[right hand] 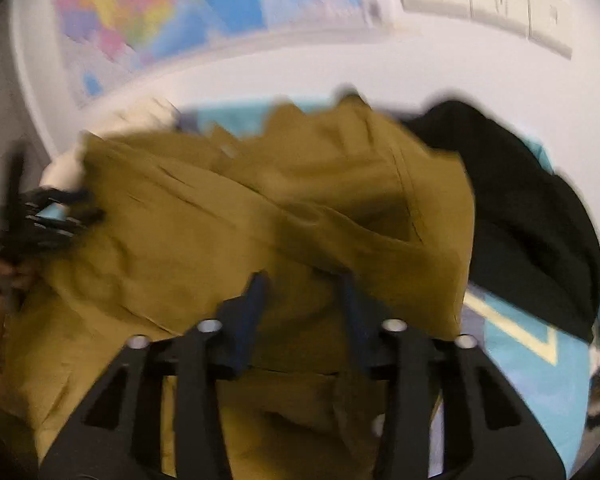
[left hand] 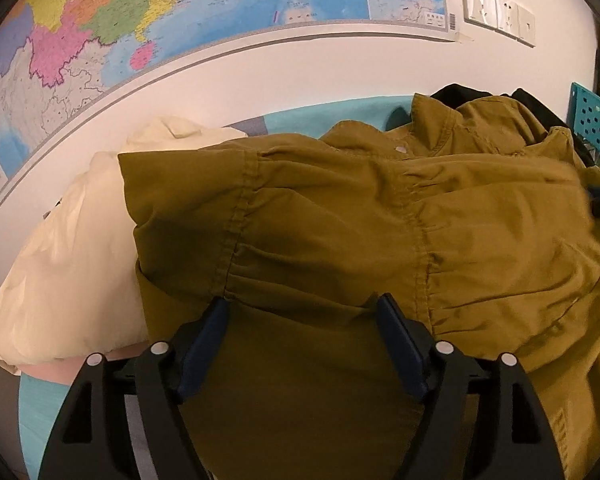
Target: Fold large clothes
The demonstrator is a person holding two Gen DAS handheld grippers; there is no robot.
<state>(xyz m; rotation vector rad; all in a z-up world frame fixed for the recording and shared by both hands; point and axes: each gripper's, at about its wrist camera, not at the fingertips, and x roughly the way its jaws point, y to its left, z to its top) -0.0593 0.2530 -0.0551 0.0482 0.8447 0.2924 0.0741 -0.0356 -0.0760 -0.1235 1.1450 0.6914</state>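
Colourful wall map (left hand: 204, 12) hangs behind my teal-covered bed (left hand: 324, 114).
My olive-brown cotton shirt (left hand: 340, 216) lies crumpled across it, cream bedding (left hand: 72, 256) on its left, black garment (right hand: 528, 216) far right. Left gripper (left hand: 303, 304) jaws stand apart over the cloth; right gripper (right hand: 303, 280) jaws apart too, blurred.

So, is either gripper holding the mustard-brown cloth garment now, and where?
The left gripper stands open over the mustard-brown cloth garment, holding nothing. The right gripper cannot be told: blurred.
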